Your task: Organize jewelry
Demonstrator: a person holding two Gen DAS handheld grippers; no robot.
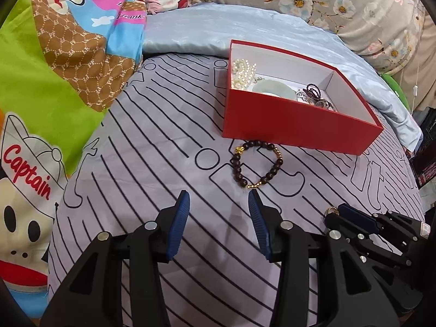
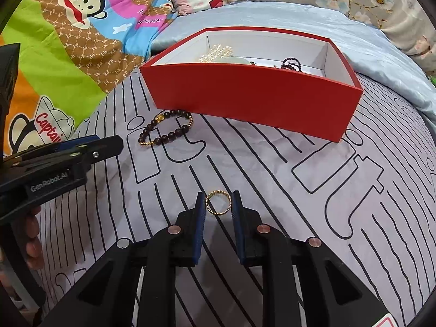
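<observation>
Right gripper [image 2: 218, 203] closed in on a gold ring [image 2: 218, 202], blue pads touching it on both sides, ring standing upright between the tips just above the striped sheet [image 2: 272, 177]. Left gripper [image 1: 219, 199] spread wide, nothing between its pads, hovering over the same sheet. Dark beaded bracelet [image 1: 256, 163] with gold accents lying flat, just in front of the red box [image 1: 286, 120] (near wall almost touching the beads). Inside the box: pearl strand [image 1: 244, 73], pale green bangle [image 1: 272, 90], dark bead loops [image 1: 316, 90]. Cartoon monkey blanket [image 1: 41, 81] off left.
</observation>
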